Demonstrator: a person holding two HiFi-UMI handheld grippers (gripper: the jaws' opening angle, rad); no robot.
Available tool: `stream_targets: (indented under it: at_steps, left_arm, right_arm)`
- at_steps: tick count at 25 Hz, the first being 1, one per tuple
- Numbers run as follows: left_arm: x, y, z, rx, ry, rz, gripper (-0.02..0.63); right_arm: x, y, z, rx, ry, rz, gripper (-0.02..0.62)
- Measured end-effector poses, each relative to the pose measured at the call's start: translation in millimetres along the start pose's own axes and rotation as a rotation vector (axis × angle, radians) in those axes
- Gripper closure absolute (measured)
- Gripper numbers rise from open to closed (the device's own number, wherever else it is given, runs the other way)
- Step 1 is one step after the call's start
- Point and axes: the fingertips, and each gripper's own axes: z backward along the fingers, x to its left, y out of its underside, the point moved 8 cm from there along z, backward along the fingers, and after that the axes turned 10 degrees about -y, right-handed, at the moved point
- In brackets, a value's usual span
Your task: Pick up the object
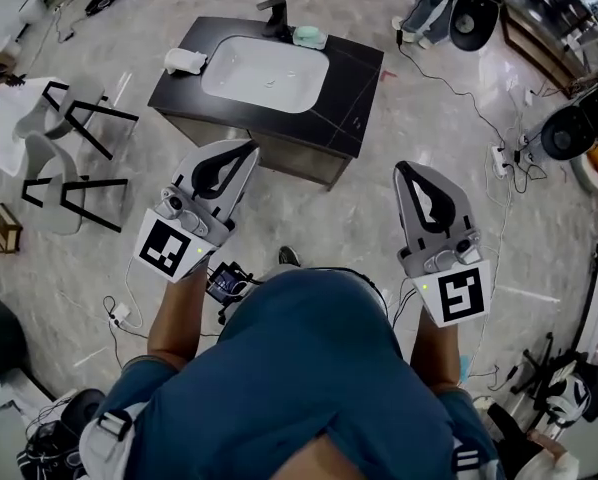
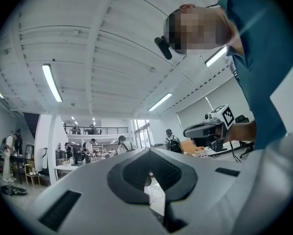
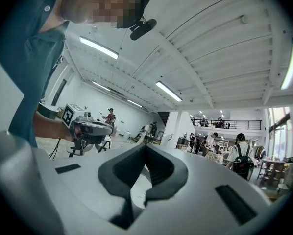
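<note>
left tongs [image 1: 247, 148]: jaws together | right tongs [image 1: 405, 169]: jaws together

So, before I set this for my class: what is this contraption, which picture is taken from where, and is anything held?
No robot here: a person holds a claw in each hand. The downward picture comes from a camera on the person's head; the other two cameras ride on the claws, looking along their jaws. The left claw and right claw are both shut and empty. Ahead stands a dark counter with a white basin, a black tap, a white item at the basin's left and a pale green one by the tap; what those two are I cannot tell.
</note>
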Motion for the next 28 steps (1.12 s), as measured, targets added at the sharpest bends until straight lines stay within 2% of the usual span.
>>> stream_targets:
  at_steps: [12,18,22,28]
  left_arm:
    - [75,25,-16,0.038,-0.09,0.015,0.603]
    - [112,40,-44,0.038,-0.162,0.003,0.603]
    - [135,49,-69,0.073,-0.192,-0.009,0.603]
    - [162,57,-100,0.037,-0.277,-0.042,0.603]
  right_arm:
    - [-32,16,-96,-0.009,-0.101,-0.019,0.581]
    - [-70,32,-147,-0.028,-0.176,-0.024,0.581]
    - [-101,39,-184,-0.055,-0.225,-0.023,0.581]
    - [-140,51,-230,-0.095,-0.319,-0.022,0.581]
